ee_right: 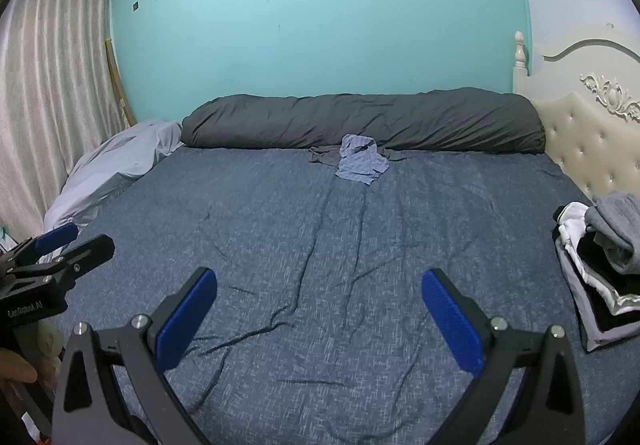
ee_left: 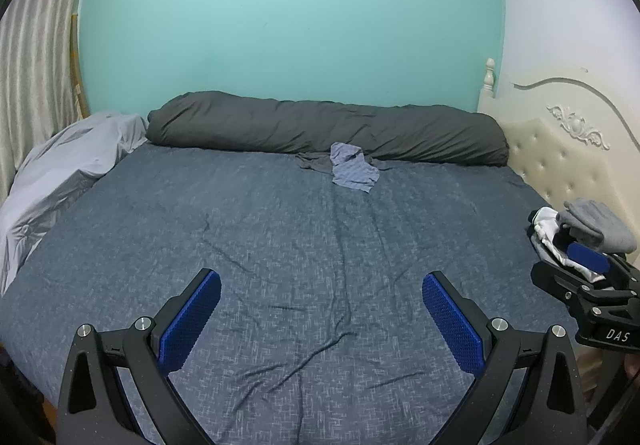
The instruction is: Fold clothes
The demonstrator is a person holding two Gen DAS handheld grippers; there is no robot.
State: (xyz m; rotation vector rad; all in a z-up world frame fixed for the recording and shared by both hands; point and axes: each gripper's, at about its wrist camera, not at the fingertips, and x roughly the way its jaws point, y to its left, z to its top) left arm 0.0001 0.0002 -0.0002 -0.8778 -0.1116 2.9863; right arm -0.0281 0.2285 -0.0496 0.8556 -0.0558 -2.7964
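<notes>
A crumpled light blue garment [ee_left: 354, 167] [ee_right: 361, 159] lies far off on the bed, partly over a darker grey garment [ee_left: 314, 162] [ee_right: 325, 155], just in front of the long dark grey bolster [ee_left: 320, 125] [ee_right: 360, 121]. My left gripper [ee_left: 322, 281] is open and empty above the blue sheet. My right gripper [ee_right: 320, 279] is open too, nothing between its blue pads [ee_right: 450, 319]. Each gripper shows in the other view: the right gripper [ee_left: 592, 265] at the right edge, the left gripper [ee_right: 60, 241] at the left edge. A stack of folded clothes [ee_left: 576, 237] [ee_right: 600, 265] sits at the bed's right side.
The blue patterned bed sheet [ee_left: 300, 245] [ee_right: 320, 245] fills the middle. A pale grey duvet [ee_left: 60, 173] [ee_right: 112, 165] is bunched at the left. A cream padded headboard [ee_left: 560, 149] [ee_right: 588, 141] bounds the right, a curtain [ee_right: 48, 85] the left, a teal wall behind.
</notes>
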